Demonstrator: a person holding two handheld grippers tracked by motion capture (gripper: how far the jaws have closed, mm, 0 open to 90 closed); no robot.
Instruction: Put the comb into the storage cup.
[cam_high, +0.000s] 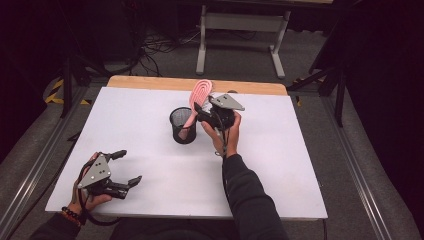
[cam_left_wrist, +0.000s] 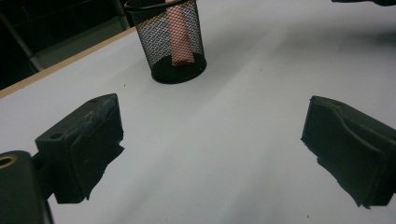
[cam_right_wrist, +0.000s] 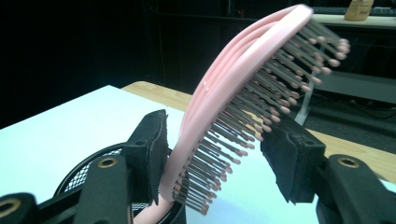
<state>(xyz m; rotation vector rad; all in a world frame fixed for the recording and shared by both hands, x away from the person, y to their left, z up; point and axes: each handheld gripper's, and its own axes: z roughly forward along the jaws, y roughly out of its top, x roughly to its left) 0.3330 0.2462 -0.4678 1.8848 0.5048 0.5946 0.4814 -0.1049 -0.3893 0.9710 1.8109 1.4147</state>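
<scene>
Brush (cam_high: 196, 104) already standing handle-down in cup (cam_high: 182, 126), head leaning up and out over the rim. Right gripper (cam_high: 199, 111) around the head, jaws parted to a middle width; left pad close against the pink back, right pad clear of the bristle tips, so grip judged released. No earlier picture, so nothing to say of motion. Left gripper (cam_high: 125, 167) resting wide open and empty on table (cam_high: 280, 165), cup well ahead of its fingers. Placing apparently done; left to do: pulling right gripper away without tipping cup.

Right gripper view: bristles (cam_right_wrist: 261, 116) and gap at right pad. Left gripper view: handle (cam_left_wrist: 178, 39) reaching cup floor through mesh.
</scene>
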